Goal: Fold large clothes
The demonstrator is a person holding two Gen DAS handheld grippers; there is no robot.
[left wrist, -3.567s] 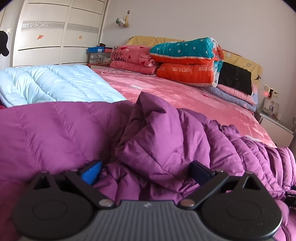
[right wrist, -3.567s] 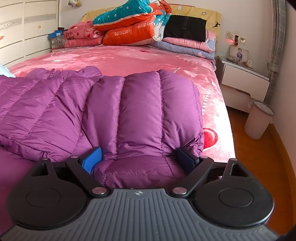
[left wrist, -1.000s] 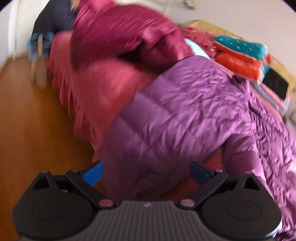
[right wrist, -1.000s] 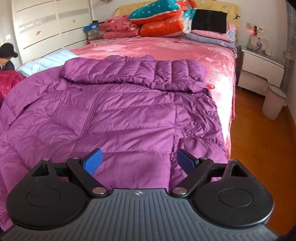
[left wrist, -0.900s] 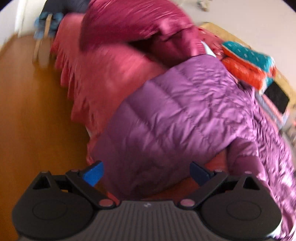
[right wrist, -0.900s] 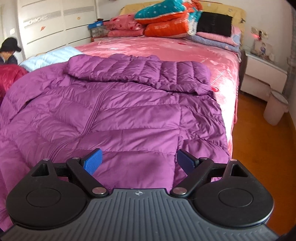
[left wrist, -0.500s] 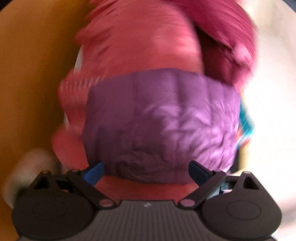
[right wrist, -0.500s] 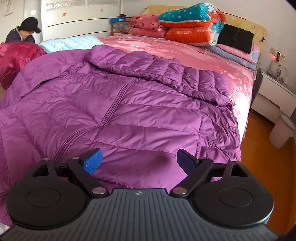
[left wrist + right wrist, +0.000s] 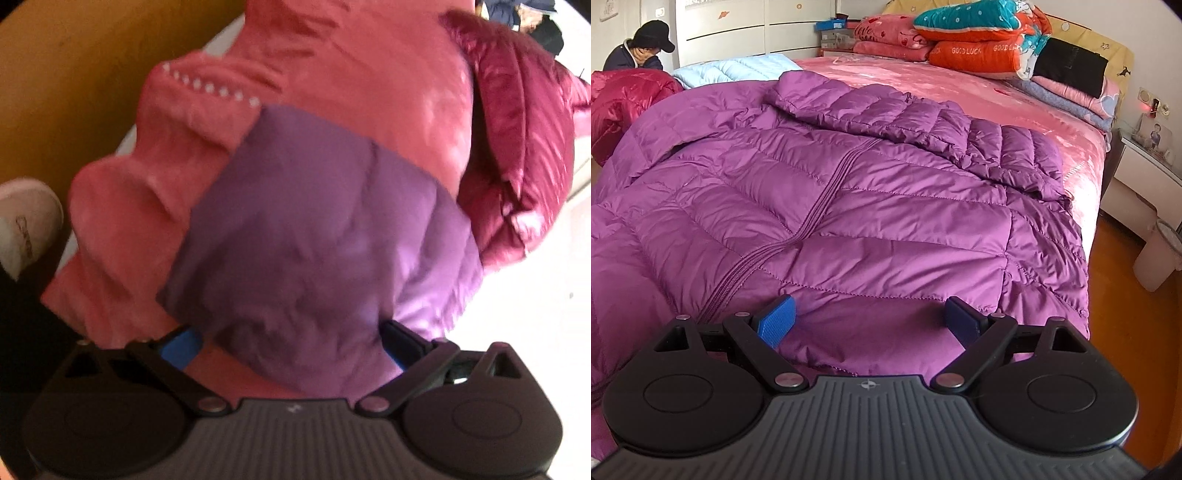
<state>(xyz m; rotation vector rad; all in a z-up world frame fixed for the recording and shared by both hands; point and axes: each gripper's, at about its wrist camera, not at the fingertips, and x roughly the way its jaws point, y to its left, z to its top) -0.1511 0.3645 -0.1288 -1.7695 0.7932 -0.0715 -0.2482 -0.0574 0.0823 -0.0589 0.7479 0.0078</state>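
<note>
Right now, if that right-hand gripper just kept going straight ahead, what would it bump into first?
Most likely the purple down jacket: the right gripper, jaws open, points at its near hem, spread over the pink bedspread. How far off the fabric is, the picture doesn't show.

Left view tilted, close on purple jacket (image 9: 325, 236); right view low, facing headboard.

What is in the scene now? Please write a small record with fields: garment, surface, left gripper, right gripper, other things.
garment: purple down jacket, spread flat, zipper closed, one sleeve folded across the top
surface: pink bedspread
left gripper: left gripper open, a purple jacket part between its fingers, not pinched
right gripper: right gripper open, over the jacket's near hem
other things: dark red jacket, light blue jacket, stacked quilts, waste bin
</note>
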